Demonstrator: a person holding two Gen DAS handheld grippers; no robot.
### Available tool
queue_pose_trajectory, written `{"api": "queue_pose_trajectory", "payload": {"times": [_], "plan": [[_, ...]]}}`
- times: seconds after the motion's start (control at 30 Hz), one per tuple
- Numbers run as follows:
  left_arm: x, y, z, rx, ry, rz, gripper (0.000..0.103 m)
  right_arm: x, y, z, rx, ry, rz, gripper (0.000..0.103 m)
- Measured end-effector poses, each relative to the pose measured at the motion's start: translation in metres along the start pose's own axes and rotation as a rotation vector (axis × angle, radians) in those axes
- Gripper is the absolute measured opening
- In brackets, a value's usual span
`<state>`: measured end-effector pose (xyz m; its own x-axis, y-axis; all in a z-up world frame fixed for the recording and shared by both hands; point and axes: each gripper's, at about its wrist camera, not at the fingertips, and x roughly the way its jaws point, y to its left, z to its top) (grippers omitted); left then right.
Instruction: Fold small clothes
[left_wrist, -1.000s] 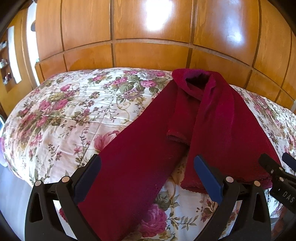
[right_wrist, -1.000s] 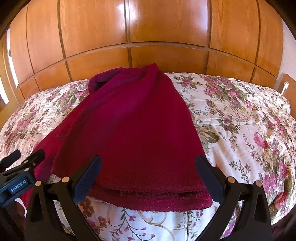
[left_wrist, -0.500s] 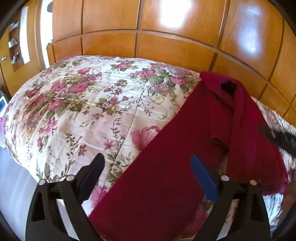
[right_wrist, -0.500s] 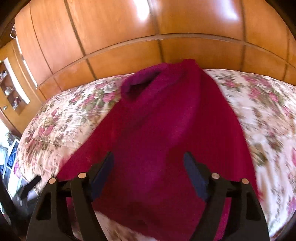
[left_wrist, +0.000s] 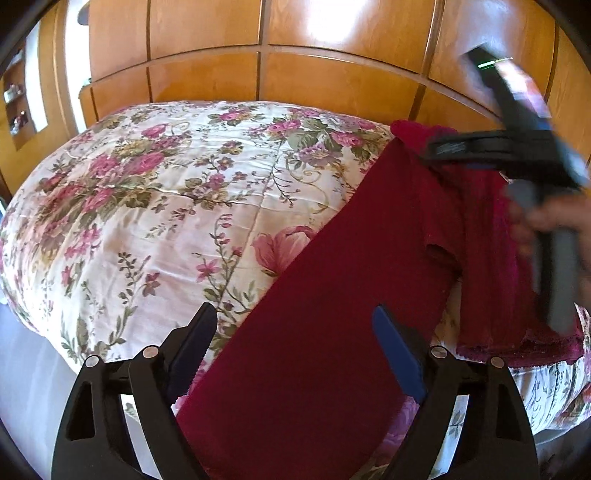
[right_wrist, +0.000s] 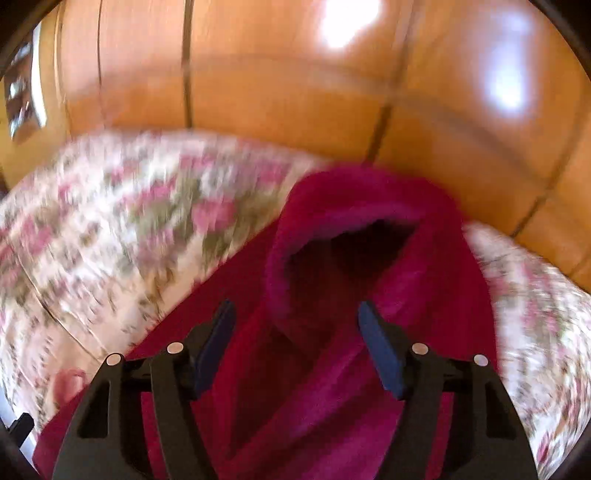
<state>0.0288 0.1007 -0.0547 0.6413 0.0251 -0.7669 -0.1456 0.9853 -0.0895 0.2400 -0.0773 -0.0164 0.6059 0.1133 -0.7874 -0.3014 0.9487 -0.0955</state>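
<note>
A dark red garment (left_wrist: 332, 314) lies on the flowered bedspread (left_wrist: 166, 206), one long flat part running toward me and a folded part at the right. My left gripper (left_wrist: 291, 350) is open and empty, low over the near end of the flat part. My right gripper (right_wrist: 295, 339) is open and empty, close above the garment's neck opening (right_wrist: 354, 254); the right wrist view is blurred. It also shows in the left wrist view (left_wrist: 517, 158), held by a hand over the far end of the garment.
A wooden panelled headboard (left_wrist: 295, 74) stands behind the bed. The bed's left edge drops to a pale floor (left_wrist: 29, 369). A wall niche with small items (left_wrist: 18, 99) is at the far left.
My right gripper has moved forward along the garment to its neck end. My left gripper has shifted left and sits over the near end of the flat part. Both stay open.
</note>
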Motion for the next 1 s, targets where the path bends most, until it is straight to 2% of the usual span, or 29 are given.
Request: {"api": "queue_pose_trajectory", "payload": {"times": [0.03,0.07,0.1,0.13,0.17,0.23,0.33,0.47,0.57,0.63,0.73,0.8,0.83,0.9,0.93,0.97,1.0], "plan": [[0.001,-0.001,0.000,0.005,0.003,0.001,0.085,0.012,0.002,0.001,-0.033,0.016,-0.023,0.041],[0.002,-0.002,0.000,0.012,0.002,0.004,0.085,0.021,0.005,0.003,-0.073,0.019,-0.070,0.011],[0.002,-0.003,0.000,0.019,0.001,0.007,0.085,0.026,0.003,0.007,-0.081,0.031,-0.081,0.006],[0.003,-0.003,0.000,0.029,0.000,0.011,0.085,0.025,-0.002,0.010,-0.058,0.033,-0.053,0.006],[0.004,-0.002,0.000,0.035,0.003,0.017,0.084,0.013,-0.010,0.014,-0.038,-0.001,-0.030,0.006],[0.009,0.000,-0.001,0.035,0.022,0.020,0.077,-0.013,-0.028,0.019,-0.004,-0.064,0.011,0.006],[0.016,0.004,0.000,0.017,0.045,0.015,0.076,-0.063,-0.080,0.021,0.109,-0.169,0.088,0.006],[0.020,0.001,0.003,0.038,0.045,0.037,0.076,-0.121,-0.172,0.011,0.273,-0.279,0.074,0.006],[0.021,-0.001,0.005,0.049,0.050,0.049,0.076,-0.152,-0.250,-0.009,0.391,-0.323,-0.030,0.006],[0.022,-0.004,0.007,0.066,0.052,0.062,0.076,-0.159,-0.301,-0.022,0.446,-0.322,-0.151,0.006],[0.023,-0.009,0.010,0.086,0.056,0.083,0.076,-0.150,-0.372,-0.036,0.521,-0.265,-0.315,0.005],[0.024,-0.013,0.012,0.099,0.060,0.099,0.076,-0.132,-0.420,-0.048,0.576,-0.192,-0.416,0.005],[0.025,-0.015,0.014,0.109,0.063,0.111,0.076,-0.126,-0.437,-0.054,0.600,-0.163,-0.428,0.005],[0.028,-0.018,0.015,0.132,0.068,0.128,0.076,-0.109,-0.470,-0.068,0.670,-0.098,-0.412,0.015],[0.028,-0.020,0.016,0.145,0.068,0.135,0.076,-0.104,-0.479,-0.075,0.693,-0.077,-0.392,0.031],[0.029,-0.021,0.017,0.154,0.067,0.138,0.076,-0.097,-0.485,-0.083,0.725,-0.061,-0.350,0.052],[0.031,-0.023,0.017,0.174,0.069,0.143,0.076,-0.097,-0.488,-0.089,0.737,-0.063,-0.326,0.063]]}}
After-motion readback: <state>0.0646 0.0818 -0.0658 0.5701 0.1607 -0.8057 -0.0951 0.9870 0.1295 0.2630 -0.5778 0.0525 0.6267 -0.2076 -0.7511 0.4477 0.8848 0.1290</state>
